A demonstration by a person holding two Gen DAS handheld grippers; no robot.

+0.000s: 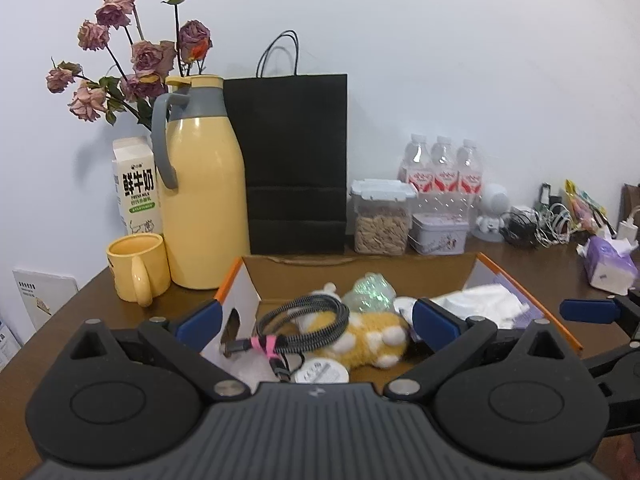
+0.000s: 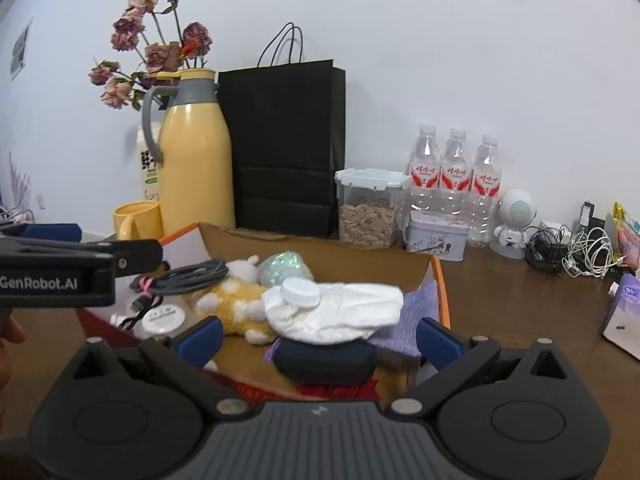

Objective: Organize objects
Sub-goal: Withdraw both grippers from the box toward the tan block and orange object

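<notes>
An open cardboard box (image 1: 360,268) with orange edges sits on the brown table; it also shows in the right wrist view (image 2: 320,250). Inside lie a coiled braided cable (image 1: 304,322), a yellow plush toy (image 1: 372,338), a glittery green item (image 1: 368,290), a round white tin (image 1: 320,372), white cloth (image 2: 344,312), a white cap (image 2: 300,294) and a dark round pouch (image 2: 324,360). My left gripper (image 1: 316,318) is open and empty over the box's near left part. My right gripper (image 2: 320,334) is open and empty over the box's near right part.
Behind the box stand a yellow mug (image 1: 136,266), a yellow thermos (image 1: 202,184), a milk carton (image 1: 136,188), dried roses (image 1: 136,48), a black paper bag (image 1: 292,160), a snack jar (image 1: 380,220), a tin (image 1: 438,234) and three water bottles (image 1: 440,168). Tangled cables (image 2: 572,248) and tissues (image 1: 608,264) lie right.
</notes>
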